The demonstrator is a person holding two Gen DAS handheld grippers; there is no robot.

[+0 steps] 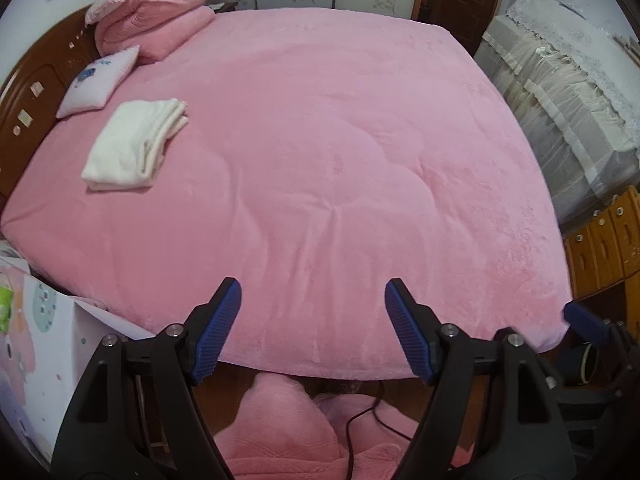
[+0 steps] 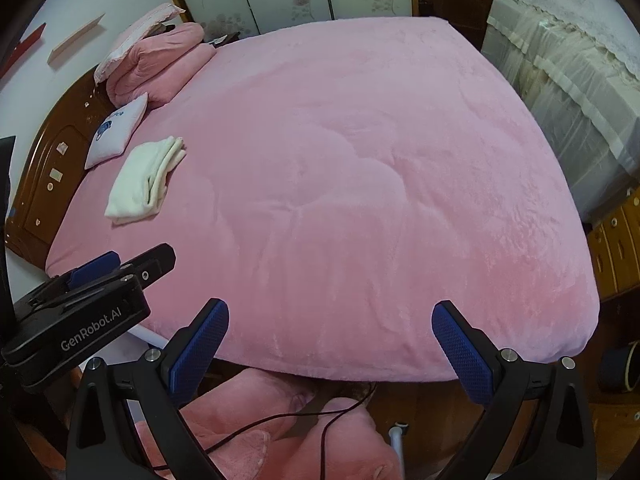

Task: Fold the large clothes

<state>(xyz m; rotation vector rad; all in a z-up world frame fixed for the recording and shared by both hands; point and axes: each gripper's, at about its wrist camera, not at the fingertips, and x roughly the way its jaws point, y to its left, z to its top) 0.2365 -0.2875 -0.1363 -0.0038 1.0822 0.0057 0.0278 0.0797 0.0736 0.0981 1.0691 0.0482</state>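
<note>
A folded white garment (image 1: 132, 148) (image 2: 144, 176) lies on the pink bed cover (image 1: 340, 160) (image 2: 360, 180) at the left, near the headboard. My left gripper (image 1: 313, 286) hangs over the bed's near edge, open, with nothing between its blue pads. My right gripper (image 2: 330, 306) is also open and empty above the same edge. Each gripper shows in the other's view: the right gripper (image 1: 584, 322) at the right margin, the left gripper (image 2: 100, 266) at the left. Pink fleecy fabric (image 1: 280, 424) (image 2: 288, 432) sits below the bed's edge; what it is I cannot tell.
A folded pink quilt (image 1: 156, 24) with pillows and a small white cushion (image 1: 96, 80) rest against the wooden headboard (image 1: 36, 88). Covered furniture (image 1: 560, 112) and wooden drawers (image 1: 604, 244) stand on the right. A black cable (image 2: 320, 420) runs over the pink fabric below.
</note>
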